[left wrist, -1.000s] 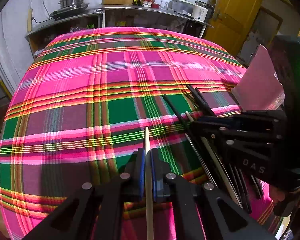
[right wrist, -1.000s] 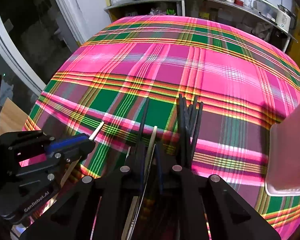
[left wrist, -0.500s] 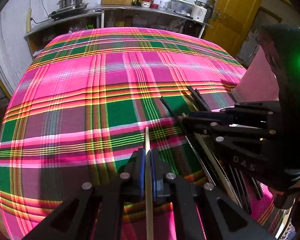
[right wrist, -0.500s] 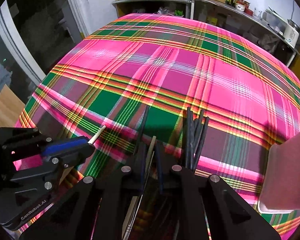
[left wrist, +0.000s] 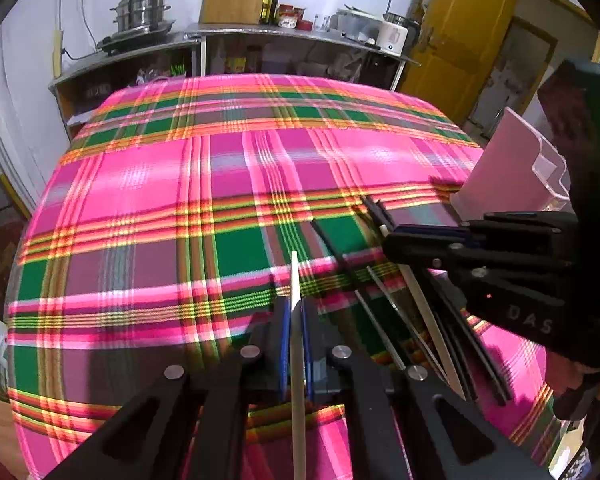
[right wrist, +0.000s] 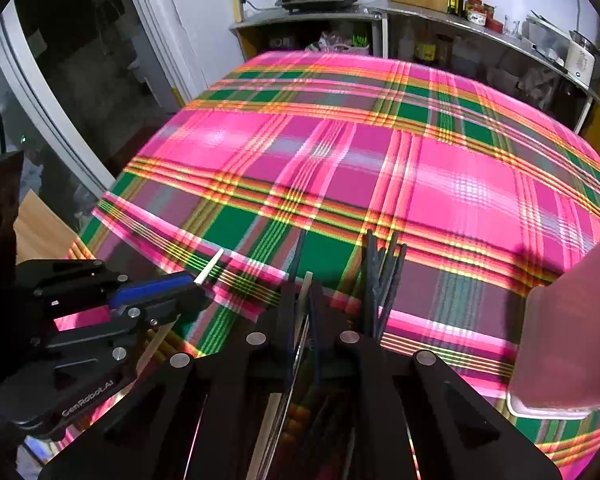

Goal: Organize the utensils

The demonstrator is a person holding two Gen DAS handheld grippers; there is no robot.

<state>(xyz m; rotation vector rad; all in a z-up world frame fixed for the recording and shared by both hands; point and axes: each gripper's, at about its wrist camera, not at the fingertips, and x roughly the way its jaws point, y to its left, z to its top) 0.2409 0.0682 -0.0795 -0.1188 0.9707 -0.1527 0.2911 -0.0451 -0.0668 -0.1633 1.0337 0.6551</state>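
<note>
My left gripper [left wrist: 295,312] is shut on a pale wooden chopstick [left wrist: 296,344], held above the plaid tablecloth; it shows in the right wrist view [right wrist: 208,272] at the lower left. My right gripper [right wrist: 302,300] is shut on a pale chopstick [right wrist: 305,286] together with a thin metal one, and shows in the left wrist view [left wrist: 404,236] at the right. A bundle of black chopsticks [right wrist: 380,272] lies on the cloth just right of the right gripper. More black and metal chopsticks [left wrist: 384,320] lie under it.
A translucent pink plastic holder [left wrist: 512,172] stands on the table's right side, also in the right wrist view [right wrist: 572,332]. The plaid tablecloth [left wrist: 180,200] covers the table. Shelves with pots and bottles [left wrist: 284,16] stand behind. A yellow door [left wrist: 456,32] is at the far right.
Both grippers have lifted a little with their chopsticks still held. The right gripper has shifted up and leftward in the left wrist view.
</note>
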